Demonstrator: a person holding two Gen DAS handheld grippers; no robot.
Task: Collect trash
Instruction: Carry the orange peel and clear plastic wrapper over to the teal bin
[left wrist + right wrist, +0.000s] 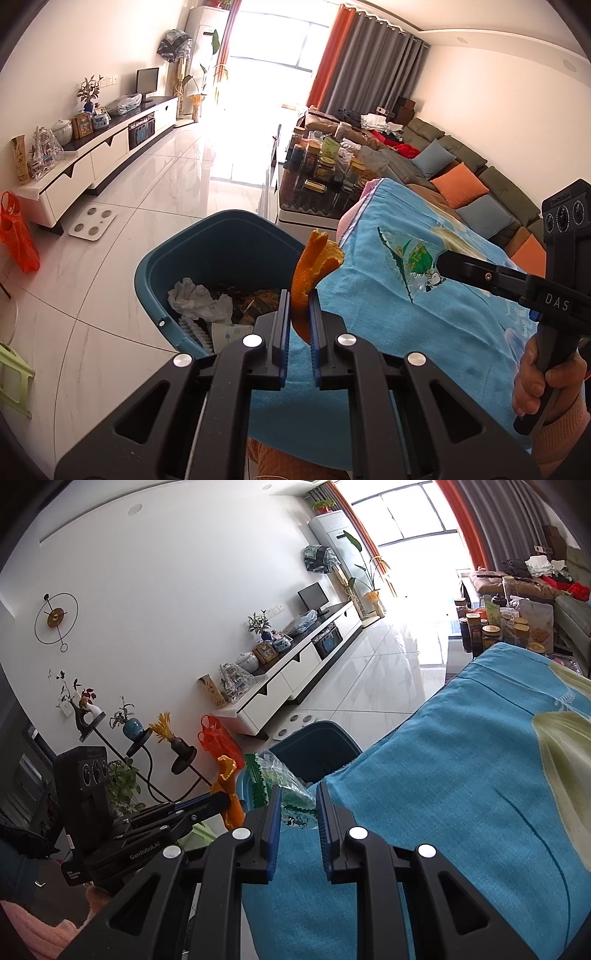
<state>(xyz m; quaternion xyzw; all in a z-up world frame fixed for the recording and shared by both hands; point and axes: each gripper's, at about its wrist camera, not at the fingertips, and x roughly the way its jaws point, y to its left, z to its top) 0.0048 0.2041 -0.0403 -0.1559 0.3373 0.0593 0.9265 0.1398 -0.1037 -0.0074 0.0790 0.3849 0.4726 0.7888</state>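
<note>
Over the blue cloth [388, 332], left tool [299, 306] grips orange peel [314, 266] (right tool [298, 805] pinches wrapper [291, 797])

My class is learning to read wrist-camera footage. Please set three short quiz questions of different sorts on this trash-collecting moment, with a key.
1. True or false: the left claw is shut on a piece of orange peel.
2. Multiple choice: what lies between the right claw's fingers? A) a white tissue B) a clear plastic wrapper with green print C) a jar
3. Short answer: name one thing already lying in the blue bin.

Key:
1. True; the peel stands up from between its fingers.
2. B
3. Crumpled white tissue.
</note>
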